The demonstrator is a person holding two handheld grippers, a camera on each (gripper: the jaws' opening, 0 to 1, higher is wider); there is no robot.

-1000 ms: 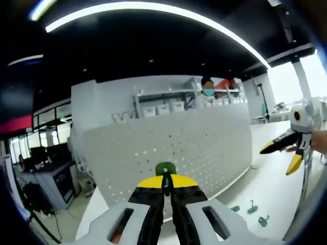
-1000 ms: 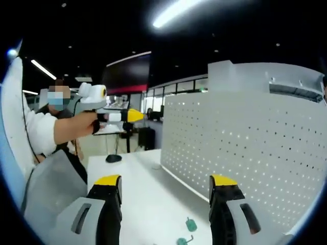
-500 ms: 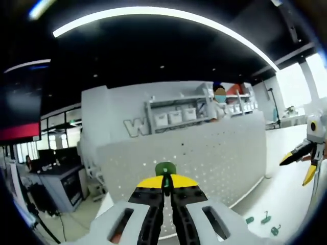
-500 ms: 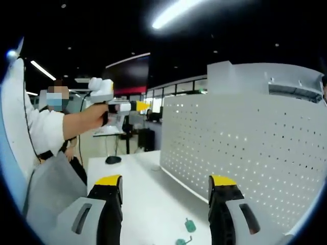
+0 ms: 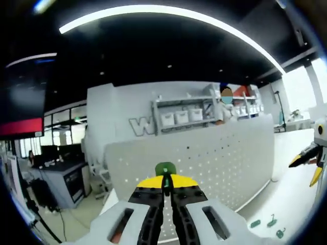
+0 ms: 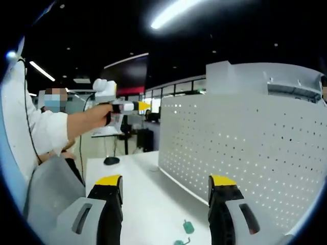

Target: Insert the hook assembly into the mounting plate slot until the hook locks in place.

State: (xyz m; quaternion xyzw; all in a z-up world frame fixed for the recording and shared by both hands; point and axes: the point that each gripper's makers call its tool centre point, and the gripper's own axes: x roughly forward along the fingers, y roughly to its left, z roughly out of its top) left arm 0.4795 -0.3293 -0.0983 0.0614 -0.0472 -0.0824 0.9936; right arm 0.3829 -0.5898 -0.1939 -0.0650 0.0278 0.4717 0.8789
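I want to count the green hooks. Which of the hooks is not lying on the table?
The green hook clamped in the left gripper, held up before the perforated plate. The other hooks lie loose on the white table.

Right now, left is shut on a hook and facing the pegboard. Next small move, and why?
Probably ease the left gripper forward toward the pegboard. Its jaws are shut on the green hook, which points at the holes, with a gap left to the panel. The right gripper is open and empty, and spare hooks lie on the table, so nothing else needs doing first.
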